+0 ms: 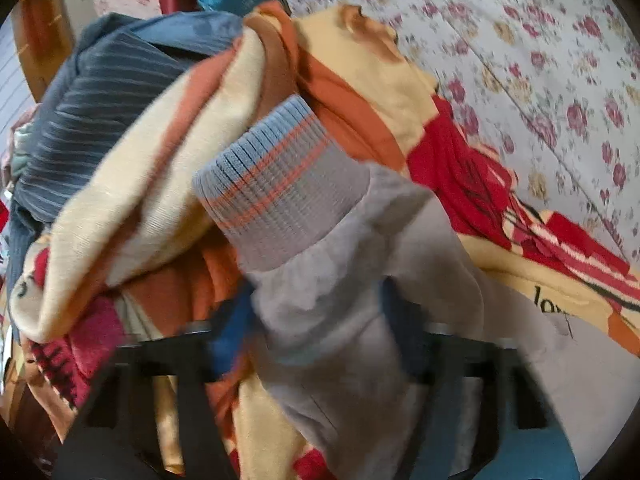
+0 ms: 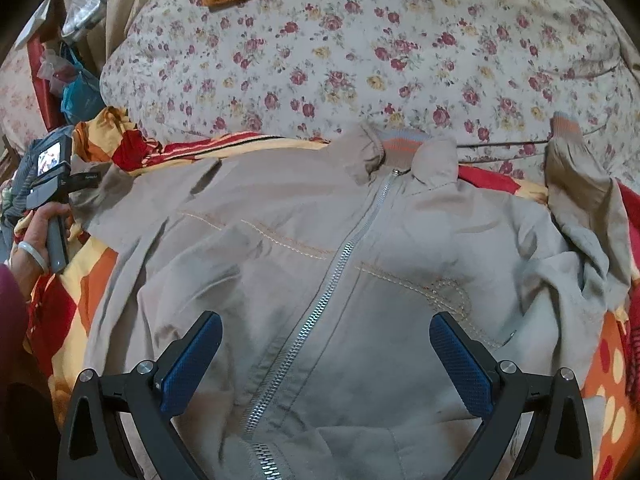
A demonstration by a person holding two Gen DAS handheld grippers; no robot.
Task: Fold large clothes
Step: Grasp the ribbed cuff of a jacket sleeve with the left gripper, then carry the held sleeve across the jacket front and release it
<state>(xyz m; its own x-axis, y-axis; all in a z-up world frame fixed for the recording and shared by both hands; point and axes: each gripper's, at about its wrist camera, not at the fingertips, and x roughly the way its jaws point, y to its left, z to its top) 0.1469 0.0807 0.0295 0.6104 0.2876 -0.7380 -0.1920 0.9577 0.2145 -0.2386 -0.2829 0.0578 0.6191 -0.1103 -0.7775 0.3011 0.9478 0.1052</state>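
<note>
Lying mostly flat, zipped, on bed [image 2: 360,40]: jacket [image 2: 320,272]; folding barely begun. Left gripper [image 1: 320,344] pinching sleeve [image 1: 320,280]; right gripper [image 2: 326,354] wide, empty.

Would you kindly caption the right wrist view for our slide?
Open right gripper hovers over a zipped beige jacket spread front-up on a patterned blanket.

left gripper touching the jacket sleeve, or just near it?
Touching. In the left wrist view the grey sleeve runs between the left gripper fingers, blue pads pressed on both sides; the striped cuff sticks out beyond them.
</note>
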